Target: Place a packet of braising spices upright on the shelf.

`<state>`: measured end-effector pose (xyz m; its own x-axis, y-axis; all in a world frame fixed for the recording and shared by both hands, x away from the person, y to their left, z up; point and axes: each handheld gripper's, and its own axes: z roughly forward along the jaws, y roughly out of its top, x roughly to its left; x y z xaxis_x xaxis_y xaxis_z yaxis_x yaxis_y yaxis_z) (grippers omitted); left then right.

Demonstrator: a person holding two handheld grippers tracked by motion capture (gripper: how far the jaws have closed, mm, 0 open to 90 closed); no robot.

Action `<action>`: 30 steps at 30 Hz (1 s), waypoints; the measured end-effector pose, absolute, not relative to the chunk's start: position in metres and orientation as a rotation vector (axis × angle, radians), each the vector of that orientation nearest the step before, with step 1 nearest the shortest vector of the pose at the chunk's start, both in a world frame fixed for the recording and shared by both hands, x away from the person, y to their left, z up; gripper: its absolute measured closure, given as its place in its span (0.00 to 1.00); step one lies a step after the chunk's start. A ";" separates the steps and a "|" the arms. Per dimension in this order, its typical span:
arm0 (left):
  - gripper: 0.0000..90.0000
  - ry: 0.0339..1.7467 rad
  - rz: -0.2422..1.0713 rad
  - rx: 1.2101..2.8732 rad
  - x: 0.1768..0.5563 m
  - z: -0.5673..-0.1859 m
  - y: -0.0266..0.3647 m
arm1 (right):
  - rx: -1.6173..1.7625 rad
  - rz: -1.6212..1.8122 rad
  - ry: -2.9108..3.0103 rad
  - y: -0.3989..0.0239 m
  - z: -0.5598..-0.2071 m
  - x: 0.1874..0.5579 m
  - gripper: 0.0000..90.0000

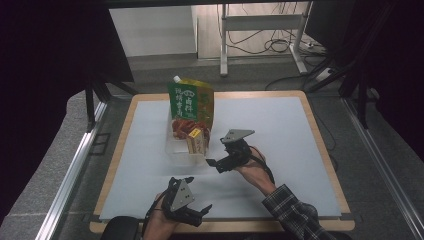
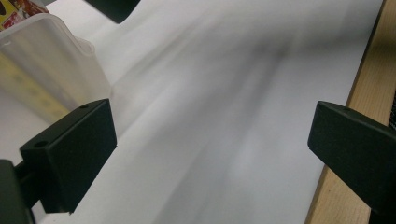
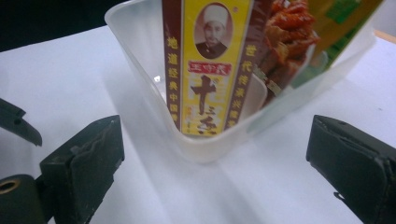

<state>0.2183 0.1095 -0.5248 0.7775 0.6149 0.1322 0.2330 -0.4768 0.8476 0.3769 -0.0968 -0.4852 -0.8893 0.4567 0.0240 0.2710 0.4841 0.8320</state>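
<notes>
Now, starting at the left: the left gripper (image 1: pixel 192 212) hangs low over the near edge of the surface (image 1: pixel 280 150), its jaws spread wide and holding nothing. In the left gripper view the bin (image 2: pixel 56 70) sits off beyond the left jaw, well apart, with only bare white sheet between the jaws.

Further right, the bin (image 1: pixel 182 145), a clear plastic tub, stands near the middle of the surface. It carries a tall green pouch (image 1: pixel 192 102) at its far end and a small yellow box (image 1: pixel 196 141) upright at its near end.

The right gripper (image 1: pixel 214 164) is much the nearer hand, just beside the bin's near end. Its jaws are also released and empty. In the right gripper view the box (image 3: pixel 205 70) stands dead ahead, centred between the jaws but beyond their tips, its long axis upright and roughly square to the line of closing. The bin's rounded corner (image 3: pixel 205 144) lies between jaws and box.

By my reading, the right hand would go forward and over the rim to take the box; the wall is the thing to clear.
</notes>
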 end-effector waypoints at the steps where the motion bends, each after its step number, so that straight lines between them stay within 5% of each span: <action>1: 0.01 0.633 0.532 2.061 0.218 -0.525 0.110 | 0.630 1.366 2.529 -0.099 -0.485 0.377 0.05; 30: 0.02 0.650 0.508 2.039 0.219 -0.525 0.112 | 0.668 1.322 2.506 -0.162 -0.473 0.352 0.05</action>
<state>0.2191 0.1116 -0.5247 0.7764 0.6221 0.1011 0.2486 -0.4498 0.8578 0.3521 -0.1616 -0.4726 -0.8696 0.4936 0.0084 0.2858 0.4894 0.8239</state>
